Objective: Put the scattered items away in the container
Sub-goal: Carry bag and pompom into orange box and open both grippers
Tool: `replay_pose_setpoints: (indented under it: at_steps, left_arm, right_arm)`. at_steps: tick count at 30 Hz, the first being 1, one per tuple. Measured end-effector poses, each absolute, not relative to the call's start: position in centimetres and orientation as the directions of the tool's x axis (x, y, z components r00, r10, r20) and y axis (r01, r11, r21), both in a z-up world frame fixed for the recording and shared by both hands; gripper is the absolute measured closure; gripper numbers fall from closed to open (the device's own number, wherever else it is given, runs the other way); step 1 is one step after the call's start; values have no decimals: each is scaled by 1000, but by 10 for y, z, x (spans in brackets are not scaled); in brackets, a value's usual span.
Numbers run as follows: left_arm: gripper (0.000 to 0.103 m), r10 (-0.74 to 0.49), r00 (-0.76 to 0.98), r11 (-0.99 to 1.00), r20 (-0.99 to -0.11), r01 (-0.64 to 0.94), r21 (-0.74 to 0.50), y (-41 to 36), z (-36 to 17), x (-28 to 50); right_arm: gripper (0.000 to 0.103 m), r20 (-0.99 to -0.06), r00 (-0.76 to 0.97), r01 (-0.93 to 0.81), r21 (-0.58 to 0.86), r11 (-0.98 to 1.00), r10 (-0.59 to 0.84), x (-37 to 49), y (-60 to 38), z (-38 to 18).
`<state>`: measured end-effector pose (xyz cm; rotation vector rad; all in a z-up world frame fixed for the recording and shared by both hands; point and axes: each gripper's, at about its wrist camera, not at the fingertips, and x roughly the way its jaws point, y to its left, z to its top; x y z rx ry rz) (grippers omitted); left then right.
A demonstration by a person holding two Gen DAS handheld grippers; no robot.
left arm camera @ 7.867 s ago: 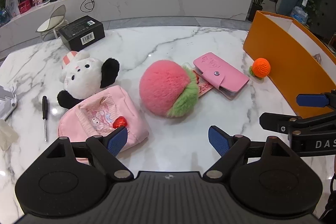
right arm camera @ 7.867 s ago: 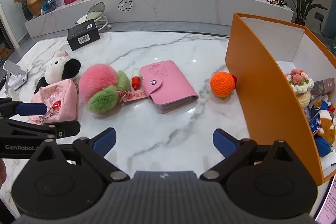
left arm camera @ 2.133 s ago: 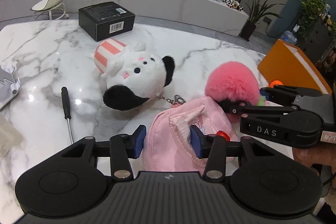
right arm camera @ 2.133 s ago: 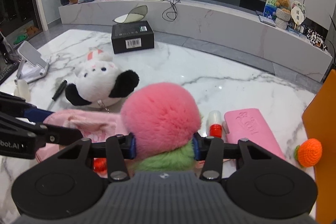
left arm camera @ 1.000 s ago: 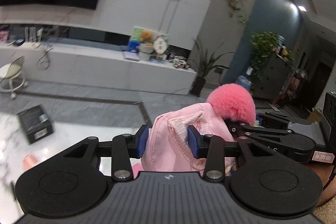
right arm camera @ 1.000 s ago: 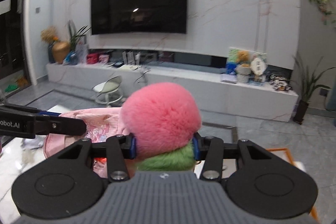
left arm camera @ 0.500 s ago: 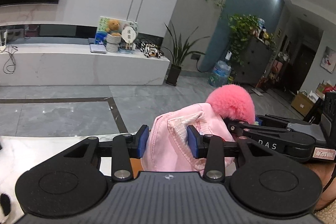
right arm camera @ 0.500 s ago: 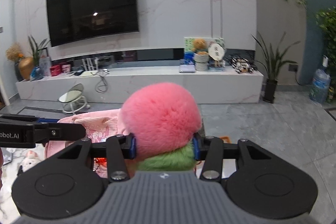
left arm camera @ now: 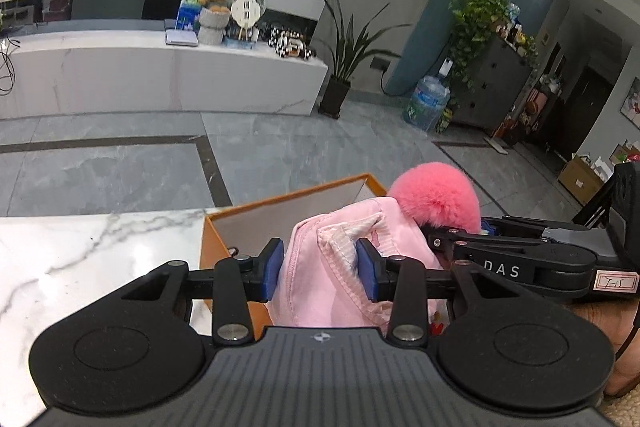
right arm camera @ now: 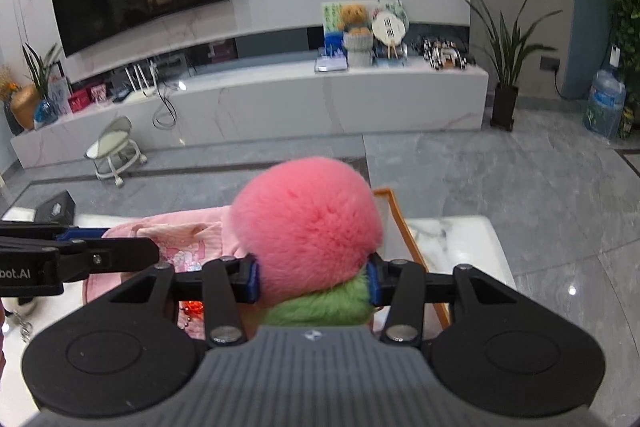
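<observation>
Inspecting near to far, both tools are found loaded above the container.

Left gripper (left arm camera: 319, 269): closed at a middling width on the pink pouch (left arm camera: 332, 267); the blue pads are pressed into folded fabric on both sides.

Pink pouch, handling: judged light, soft and limp. The cloth is bunched between the pads and the remainder is seen draped below them. A hold on a thick fold or seam is judged safest; a thin edge could slip out.

Pink pouch, orientation: no clear long axis can be read while it is crumpled. A pointed flap is directed upward; the bulk hangs downward, toward the camera.

Right gripper (right arm camera: 313, 281): closed at a similar width on the pink plush ball (right arm camera: 306, 231), gripped low at its sides, just above the green fur (right arm camera: 320, 301).

Pink plush ball, handling: judged very light and compressible, with slippery fur. A hold across the widest part is advised, so that the pads sink in.

Pink plush ball, orientation: nearly round; the pink dome is turned up and away, the green base toward the camera.

Position: both items are held side by side in the air, touching or nearly so.

Orange container (left arm camera: 208, 239): seen directly beyond and below the items, standing on the marble table (left arm camera: 80, 251), its opening upward. Release is not yet made.
</observation>
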<state>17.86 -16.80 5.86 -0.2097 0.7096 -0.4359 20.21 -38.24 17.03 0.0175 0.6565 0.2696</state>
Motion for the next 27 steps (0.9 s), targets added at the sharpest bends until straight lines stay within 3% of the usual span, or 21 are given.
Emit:
replay_pose_setpoints:
  at_steps: [15,22,27]
  left_arm:
    - [61,-411,659,911,-630,318,-262,-187,29,202]
    - [41,-397,696,918,-599,291,-271,-187,33,200]
    - [36,-382,708,924,-593,298,-240,-191,43,196]
  right_arm:
    - [52,-675,702,-223,99,970,230,227,-384,122]
    - [42,-648,730,-215,80,973,214,226,-384,127]
    - [36,-605,760,-223,100,970,237,220,-386,140]
